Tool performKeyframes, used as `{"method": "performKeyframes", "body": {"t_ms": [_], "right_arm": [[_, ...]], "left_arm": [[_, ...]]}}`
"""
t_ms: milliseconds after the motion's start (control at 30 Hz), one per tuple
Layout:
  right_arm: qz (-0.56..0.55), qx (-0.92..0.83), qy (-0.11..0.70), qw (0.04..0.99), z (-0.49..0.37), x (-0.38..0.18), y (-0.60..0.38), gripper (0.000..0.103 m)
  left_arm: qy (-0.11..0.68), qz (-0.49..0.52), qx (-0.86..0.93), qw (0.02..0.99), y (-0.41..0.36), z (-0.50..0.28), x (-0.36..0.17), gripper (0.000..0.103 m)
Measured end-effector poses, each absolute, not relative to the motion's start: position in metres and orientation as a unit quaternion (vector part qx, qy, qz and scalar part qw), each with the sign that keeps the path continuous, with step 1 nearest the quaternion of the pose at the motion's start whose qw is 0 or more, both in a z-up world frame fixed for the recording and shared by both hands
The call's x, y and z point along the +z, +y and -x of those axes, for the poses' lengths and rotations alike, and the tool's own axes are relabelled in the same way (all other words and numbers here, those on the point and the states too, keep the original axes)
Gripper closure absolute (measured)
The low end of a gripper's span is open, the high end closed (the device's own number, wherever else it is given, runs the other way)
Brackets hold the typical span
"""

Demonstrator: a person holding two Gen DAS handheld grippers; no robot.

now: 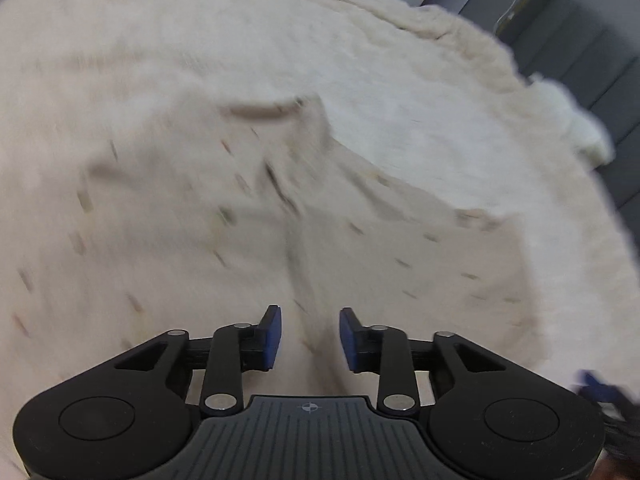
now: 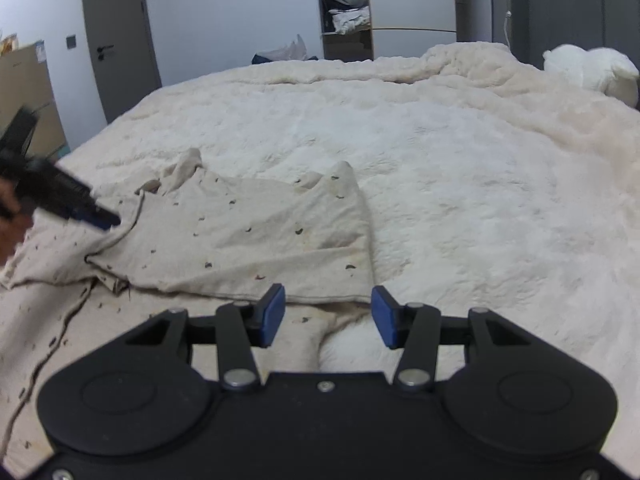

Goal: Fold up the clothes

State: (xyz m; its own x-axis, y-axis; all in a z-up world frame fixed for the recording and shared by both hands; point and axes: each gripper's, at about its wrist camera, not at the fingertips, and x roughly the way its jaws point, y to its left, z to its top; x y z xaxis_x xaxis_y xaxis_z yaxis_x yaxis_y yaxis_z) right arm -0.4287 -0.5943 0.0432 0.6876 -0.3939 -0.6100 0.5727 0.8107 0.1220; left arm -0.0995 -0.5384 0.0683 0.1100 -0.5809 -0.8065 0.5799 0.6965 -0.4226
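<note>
A cream garment with small dark specks (image 2: 248, 236) lies partly folded on a fluffy cream bed cover (image 2: 460, 168). In the blurred left wrist view the garment (image 1: 200, 216) fills the frame under my left gripper (image 1: 310, 336), which is open with nothing between its blue pads. My left gripper also shows at the left of the right wrist view (image 2: 102, 218), its tip down at the garment's left fold. My right gripper (image 2: 328, 316) is open and empty, just above the garment's near hem at its right corner.
A white plush pillow (image 2: 592, 70) lies at the bed's far right. Behind the bed stand an open shelf with clothes (image 2: 346, 12), a grey door (image 2: 120, 36) and a cardboard box (image 2: 24, 92). A dark cord (image 2: 52, 344) trails over the fabric at lower left.
</note>
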Motion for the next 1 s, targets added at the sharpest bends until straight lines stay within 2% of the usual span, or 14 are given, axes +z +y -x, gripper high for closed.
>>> {"method": "performKeyframes", "body": {"t_ms": [67,100,133,333,433,500,567,700,767,867,1000], "right_arm": [[-0.157,-0.268,0.29,0.905,0.43,0.044,-0.595,0.056],[-0.16,-0.268,0.289,0.905,0.431,0.044,-0.595,0.056],[-0.162,-0.268,0.288,0.905,0.431,0.044,-0.596,0.056],[-0.131,-0.277,0.3,0.904,0.435,0.042,-0.598,0.056],[-0.083,-0.259,0.337,0.901,0.426,0.032,-0.602,0.056],[-0.039,-0.236,0.366,0.899,0.413,0.021,-0.602,0.056],[-0.003,-0.221,0.382,0.897,0.405,0.01,-0.599,0.057],[0.025,-0.2,0.4,0.894,0.392,-0.004,-0.598,0.059],[0.002,-0.186,0.399,0.898,0.39,-0.005,-0.604,0.059],[-0.087,-0.174,0.38,0.904,0.398,0.0,-0.626,0.059],[-0.235,-0.166,0.33,0.899,0.413,0.004,-0.663,0.059]], "left_arm": [[0.542,-0.015,-0.394,0.742,-0.539,0.111,0.064,0.072],[0.541,-0.023,-0.395,0.743,-0.54,0.115,0.063,0.091],[0.538,-0.027,-0.396,0.744,-0.539,0.118,0.063,0.103],[0.496,-0.017,-0.402,0.77,-0.506,0.124,0.096,0.102],[0.518,-0.085,-0.387,0.758,-0.513,0.123,0.085,0.089],[0.502,-0.088,-0.362,0.781,-0.511,0.125,0.092,0.078],[0.488,-0.05,-0.37,0.789,-0.51,0.122,0.105,0.069],[0.468,-0.043,-0.389,0.792,-0.54,0.122,0.124,0.065],[0.459,-0.059,-0.413,0.785,-0.575,0.12,0.124,0.06],[0.445,-0.082,-0.447,0.772,-0.626,0.116,0.125,0.05],[0.424,-0.113,-0.491,0.752,-0.694,0.112,0.125,0.047]]}}
